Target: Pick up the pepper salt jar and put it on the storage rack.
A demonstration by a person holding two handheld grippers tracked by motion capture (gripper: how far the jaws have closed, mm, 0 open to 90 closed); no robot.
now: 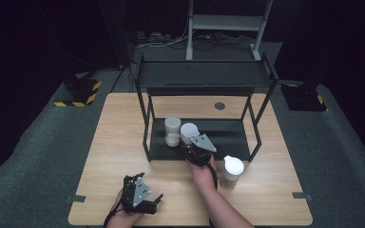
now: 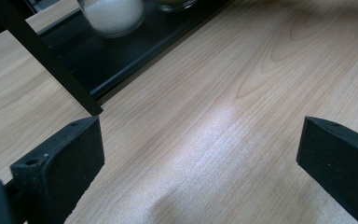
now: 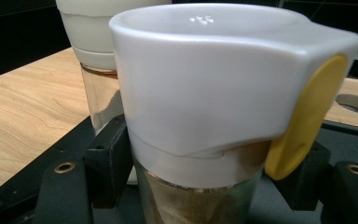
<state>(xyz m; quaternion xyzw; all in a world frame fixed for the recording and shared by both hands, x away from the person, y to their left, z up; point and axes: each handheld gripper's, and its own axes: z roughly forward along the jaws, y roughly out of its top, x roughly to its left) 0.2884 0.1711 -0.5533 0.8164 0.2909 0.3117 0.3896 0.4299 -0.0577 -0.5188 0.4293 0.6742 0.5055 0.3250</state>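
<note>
While two jars (image 1: 173, 131) occupy the shelf (image 1: 228, 137), one (image 1: 231, 172) stands outside.

Overhead light brightens the bench (image 1: 123, 142); the surroundings fall into near-black. A soft glare patch sits on the wood in the left gripper view. The close white lid (image 3: 205, 79) looks slightly soft.
</note>
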